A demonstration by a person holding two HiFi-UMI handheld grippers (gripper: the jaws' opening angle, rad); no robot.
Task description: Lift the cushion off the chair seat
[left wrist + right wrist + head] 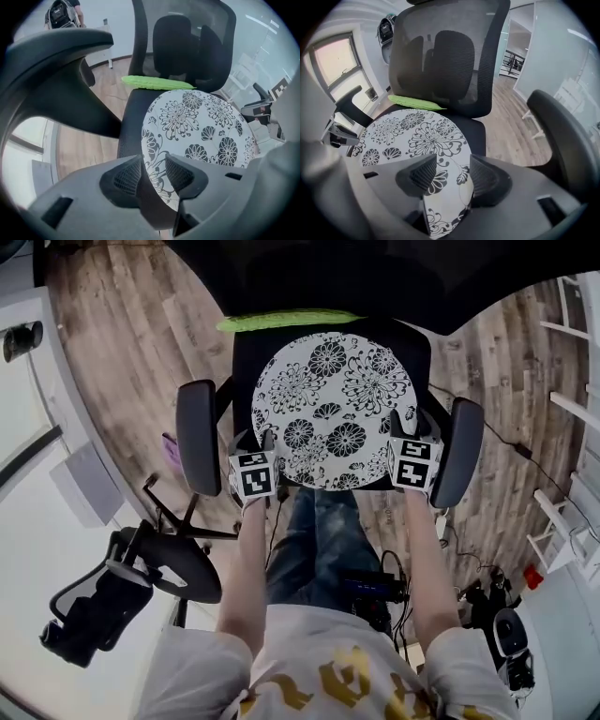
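Now, cushion [333,409]: round, flower-printed, lying flat on the chair seat [246,367], reaching its front edge.
Handling: I judge it light, soft and floppy; it may sag if lifted one-sided.
Hold: front rim, near both front corners of the seat.
Left gripper [153,164]: jaws wide, rim between them, not pinched.
Right gripper [453,171]: likewise wide astride the rim.
Behind: green leaf-shaped thing [286,321] at the seat's back edge.
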